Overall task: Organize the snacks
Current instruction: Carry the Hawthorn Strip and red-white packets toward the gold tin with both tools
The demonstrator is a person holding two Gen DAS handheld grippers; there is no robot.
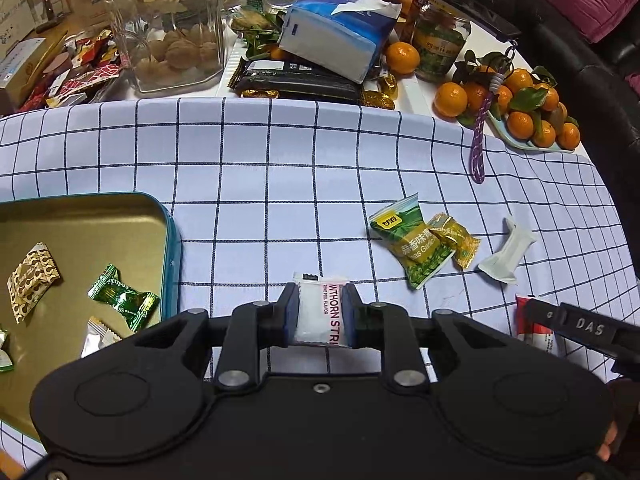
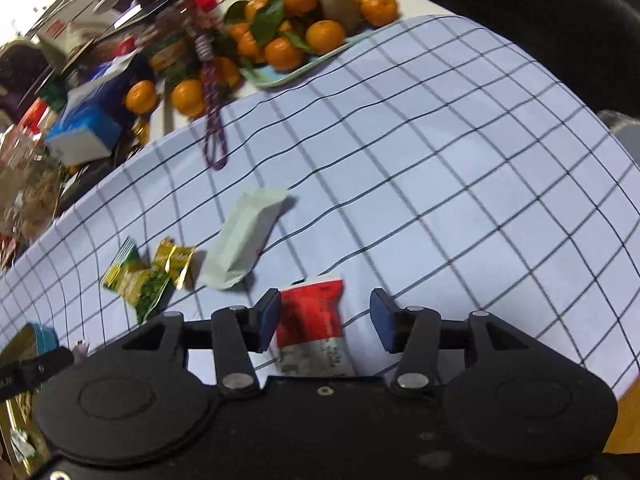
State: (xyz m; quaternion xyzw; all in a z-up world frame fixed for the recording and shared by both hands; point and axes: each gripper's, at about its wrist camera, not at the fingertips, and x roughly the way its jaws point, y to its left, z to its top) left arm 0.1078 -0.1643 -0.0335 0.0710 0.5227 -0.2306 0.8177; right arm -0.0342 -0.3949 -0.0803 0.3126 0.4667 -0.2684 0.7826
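My left gripper [image 1: 320,316] is shut on a white hawthorn strip packet [image 1: 314,296], lifted a little above the checked cloth and just right of the teal tin [image 1: 173,248]. Inside the gold-lined tin lie a green candy [image 1: 120,298], a brown patterned one [image 1: 32,280] and other wrapped sweets. My right gripper [image 2: 324,316] is open over a red and white packet [image 2: 310,320], which lies on the cloth between the pads, the right pad well clear of it. On the cloth nearby lie a green pea packet [image 1: 412,248], a small yellow-green packet [image 1: 456,240] and a white packet [image 1: 506,252].
Behind the cloth stand a glass jar of walnuts [image 1: 168,32], a blue tissue pack [image 1: 340,28], a jar of green snacks [image 1: 438,44] and a tray of mandarins [image 1: 532,116]. A purple lanyard [image 1: 478,144] trails onto the cloth. Loose wrappers are piled at the back left.
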